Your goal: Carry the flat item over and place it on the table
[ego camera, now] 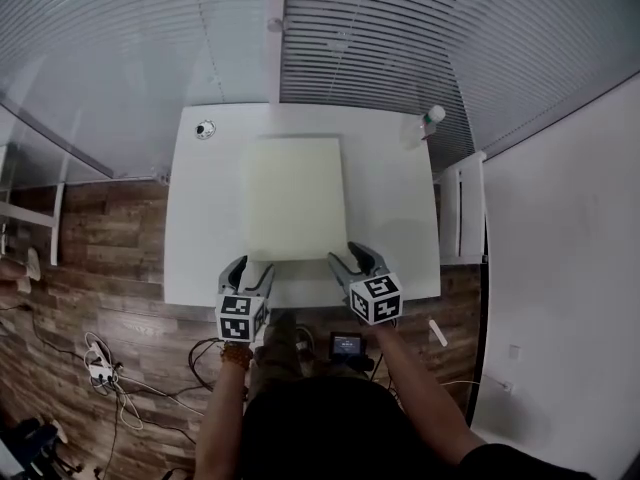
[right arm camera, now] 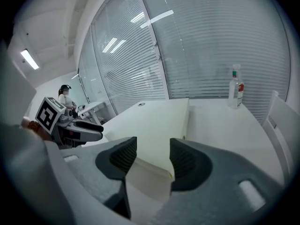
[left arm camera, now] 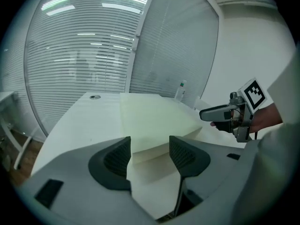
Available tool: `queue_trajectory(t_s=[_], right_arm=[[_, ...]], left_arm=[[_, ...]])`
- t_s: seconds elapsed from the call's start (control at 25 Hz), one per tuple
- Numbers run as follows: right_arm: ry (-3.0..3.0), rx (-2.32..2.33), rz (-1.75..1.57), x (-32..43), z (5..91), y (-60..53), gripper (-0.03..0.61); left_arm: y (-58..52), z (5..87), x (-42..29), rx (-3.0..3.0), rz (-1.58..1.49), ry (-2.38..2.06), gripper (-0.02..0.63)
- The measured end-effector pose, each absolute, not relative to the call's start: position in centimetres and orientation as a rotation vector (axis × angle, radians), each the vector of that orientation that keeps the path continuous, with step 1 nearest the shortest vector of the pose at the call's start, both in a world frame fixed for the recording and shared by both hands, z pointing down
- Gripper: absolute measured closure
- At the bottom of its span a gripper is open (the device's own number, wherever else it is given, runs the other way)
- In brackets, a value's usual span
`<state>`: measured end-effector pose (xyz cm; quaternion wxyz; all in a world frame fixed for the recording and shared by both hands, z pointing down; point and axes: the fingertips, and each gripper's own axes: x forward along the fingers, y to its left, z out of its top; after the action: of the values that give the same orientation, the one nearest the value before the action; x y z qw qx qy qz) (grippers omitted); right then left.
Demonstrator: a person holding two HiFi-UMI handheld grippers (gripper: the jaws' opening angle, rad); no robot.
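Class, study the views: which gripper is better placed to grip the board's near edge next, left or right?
Right, narrowly. Both are open at the board's near corners, but the right gripper's jaws seem to straddle their corner, while the left gripper seems to sit just short of the edge.

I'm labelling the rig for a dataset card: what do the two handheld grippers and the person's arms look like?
The left gripper and right gripper have light grey bodies and curved jaws with dark ribbed pads. Each bears a white cube with black square markers. The person wears a black top and a bracelet.
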<state>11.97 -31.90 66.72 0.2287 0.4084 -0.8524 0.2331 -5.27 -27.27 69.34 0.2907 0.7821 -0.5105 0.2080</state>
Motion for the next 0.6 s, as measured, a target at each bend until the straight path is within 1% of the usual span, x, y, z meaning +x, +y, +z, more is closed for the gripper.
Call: queue_trajectory(t_s=[0.12, 0.16, 0.28, 0.32, 0.4, 0.48, 0.6], right_arm=[[-2.356, 1.115, 0.614, 11.8, 66.3, -30.2, 0.383], [-2.361, 1.106, 0.606, 11.7, 66.1, -29.5, 0.390], [-2.371, 1.069, 0.573, 11.5, 65.7, -27.5, 0.396], [-2.373, 1.062, 0.562, 11.6, 65.5, -26.9, 0.408], [-2.377, 1.057, 0.542, 11.8, 65.3, -25.7, 0.420], [-2.377, 1.065, 0.509, 12.0, 65.1, -24.6, 0.423], [-2.383, 1.092, 0.438, 12.1, 64.3, -23.1, 0.423]], left_arm=[[-26.1, 68.6, -5.0, 2.098, 0.567, -1.381, 0.366], [-25.6, 68.5, -4.8, 2.105, 0.569, -1.382, 0.379], [-24.2, 67.6, -4.1, 2.128, 0.578, -1.400, 0.480], [-23.8, 67.2, -3.8, 2.137, 0.579, -1.410, 0.496], [-22.8, 66.7, -2.9, 2.160, 0.570, -1.416, 0.509], [-21.3, 66.7, -2.0, 2.183, 0.564, -1.408, 0.538], [-19.1, 66.5, -1.1, 2.202, 0.572, -1.402, 0.545]])
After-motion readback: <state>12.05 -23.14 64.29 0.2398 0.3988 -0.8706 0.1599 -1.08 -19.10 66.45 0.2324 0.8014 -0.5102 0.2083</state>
